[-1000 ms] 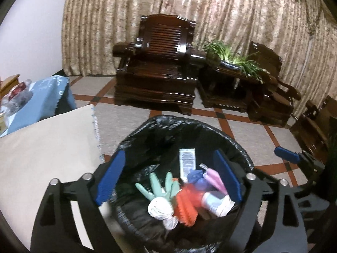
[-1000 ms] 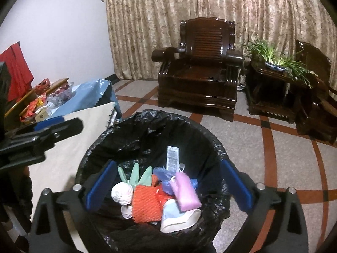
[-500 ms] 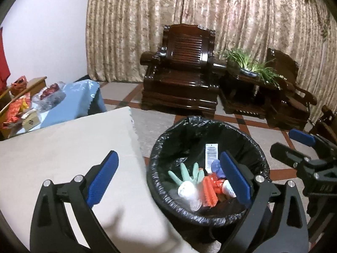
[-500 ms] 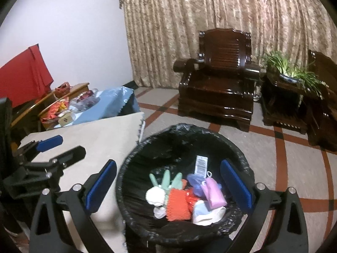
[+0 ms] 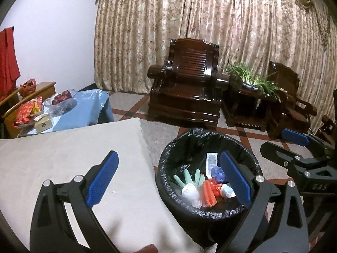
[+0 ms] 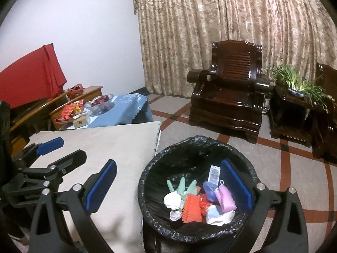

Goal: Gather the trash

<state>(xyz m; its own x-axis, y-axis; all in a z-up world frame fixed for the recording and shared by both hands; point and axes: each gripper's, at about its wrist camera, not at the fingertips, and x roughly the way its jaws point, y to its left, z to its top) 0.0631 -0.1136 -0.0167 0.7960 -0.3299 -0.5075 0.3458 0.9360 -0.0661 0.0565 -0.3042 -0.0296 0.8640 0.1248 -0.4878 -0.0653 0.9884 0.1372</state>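
A black-lined trash bin (image 5: 168, 177) (image 6: 147, 181) stands on the floor beside a table with a beige cloth (image 5: 63, 147) (image 6: 118, 143). In the bin lie a green glove (image 5: 190, 177) (image 6: 182, 186), an orange net (image 6: 191, 208), a pink item (image 6: 226, 197), white wads and a label. My left gripper (image 5: 168, 177) is open and empty, above the table edge and the bin. My right gripper (image 6: 168, 185) is open and empty, above the bin. Each gripper shows in the other's view, the right one (image 5: 294, 147) and the left one (image 6: 54, 151).
A blue-covered side table (image 5: 84, 109) with boxes and a bag of fruit stands at the back left. A dark wooden armchair (image 5: 189, 88), a plant stand (image 5: 252, 88) and more chairs line the curtain. The tiled floor (image 6: 284, 158) lies to the right.
Both grippers have pulled up and back from the bin and shifted left; the bin looks smaller and the beige table fills more of both views. Both stay open.
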